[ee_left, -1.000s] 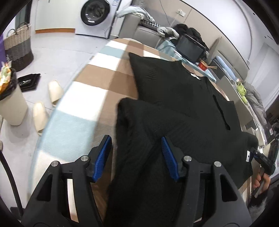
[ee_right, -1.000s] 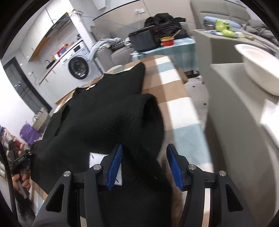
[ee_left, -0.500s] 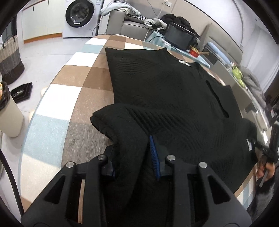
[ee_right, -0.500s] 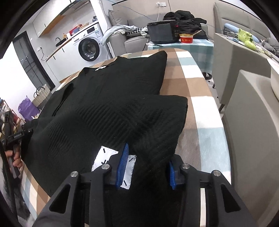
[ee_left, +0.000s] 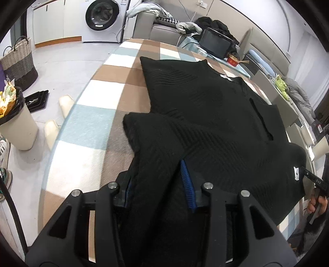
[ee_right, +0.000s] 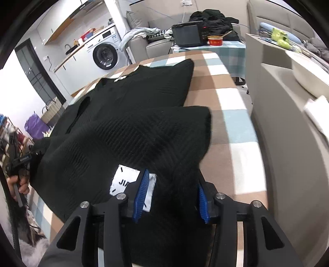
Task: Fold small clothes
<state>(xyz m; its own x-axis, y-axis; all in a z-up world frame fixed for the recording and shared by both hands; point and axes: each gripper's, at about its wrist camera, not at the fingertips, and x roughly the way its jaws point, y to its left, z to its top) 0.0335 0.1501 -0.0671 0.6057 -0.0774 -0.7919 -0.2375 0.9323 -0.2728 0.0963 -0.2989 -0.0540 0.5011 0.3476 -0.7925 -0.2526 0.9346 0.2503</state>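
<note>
A black ribbed knit sweater lies spread on a table with a checked cloth. My left gripper is shut on a bunched corner of the sweater's near edge and holds it raised over the body. My right gripper is shut on the other near corner of the sweater, beside a white label. In the left wrist view the right gripper shows at the far right; in the right wrist view the left gripper shows at the far left.
A washing machine and a sofa with clothes stand beyond the table. A woven basket, a bin and slippers sit on the floor at left. A grey cabinet with a white basin stands right of the table.
Both grippers have closed on the sweater's near corners and lifted them, carrying the folded edge forward over the body. The views have pulled back and risen.
</note>
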